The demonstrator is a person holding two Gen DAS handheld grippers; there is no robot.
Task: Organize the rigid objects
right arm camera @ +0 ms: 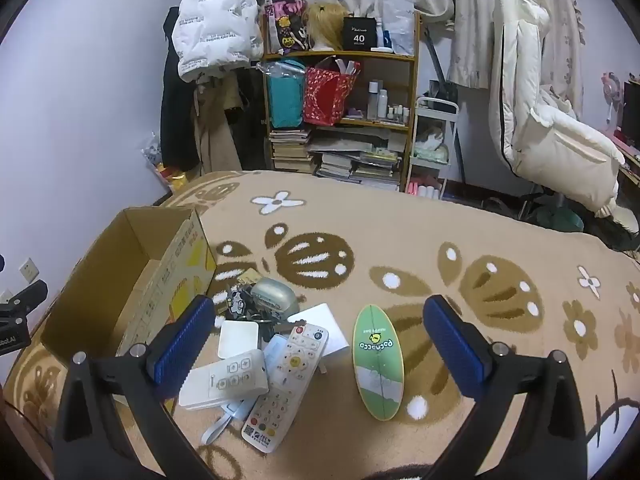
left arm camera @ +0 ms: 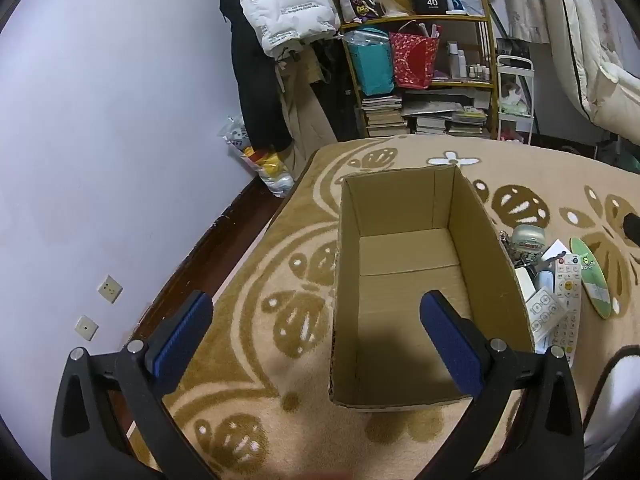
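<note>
Patterned rug (right arm camera: 400,232) carries one box (left arm camera: 472,240); only the left view shows its bare floor. Two remotes (right arm camera: 288,376), one green board (right arm camera: 378,364) beside. Left gripper (left arm camera: 316,336) and right gripper (right arm camera: 320,340) both gape, holding nothing.

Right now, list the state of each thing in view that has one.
cardboard box: open-topped, empty, upright
long remote: lying face up, atop the pile
green oval board: lying flat, apart from the pile
left gripper: jaws open, holding nothing
right gripper: jaws open, holding nothing

Box (right arm camera: 120,280) sitting on carpet (right arm camera: 400,240); remote (right arm camera: 288,376) lying at its three o'clock, shelf (right arm camera: 340,100) standing at twelve.
</note>
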